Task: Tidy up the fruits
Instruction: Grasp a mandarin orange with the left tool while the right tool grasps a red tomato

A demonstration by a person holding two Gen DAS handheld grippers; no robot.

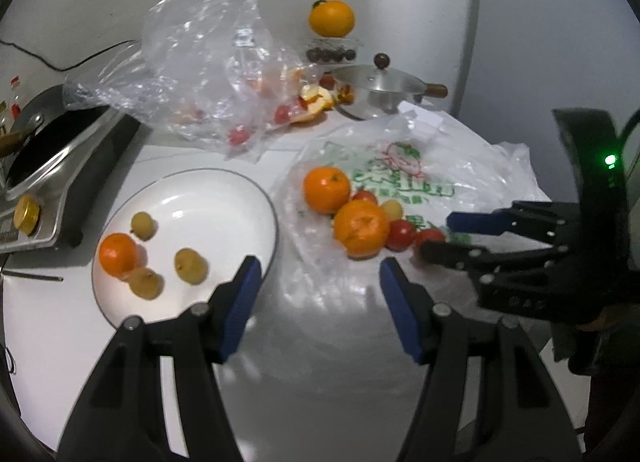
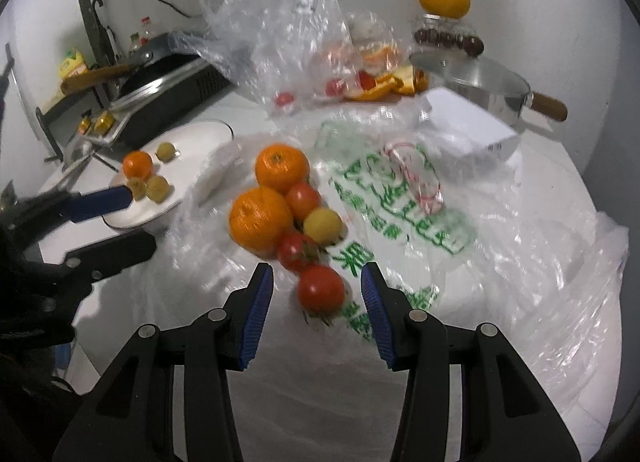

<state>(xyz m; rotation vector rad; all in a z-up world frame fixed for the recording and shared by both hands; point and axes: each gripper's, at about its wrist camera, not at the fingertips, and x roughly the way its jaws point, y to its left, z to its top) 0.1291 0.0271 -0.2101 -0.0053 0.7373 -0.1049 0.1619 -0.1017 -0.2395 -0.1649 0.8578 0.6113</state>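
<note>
The right gripper is wide open, its blue pads on either side of a red tomato without touching it. The tomato lies on a printed plastic bag, at the near end of a heap with two oranges, other tomatoes and a yellow fruit. The left gripper is also wide open and holds nothing, hovering by the near right rim of a white plate. On the plate lie a small orange and three yellowish fruits.
</note>
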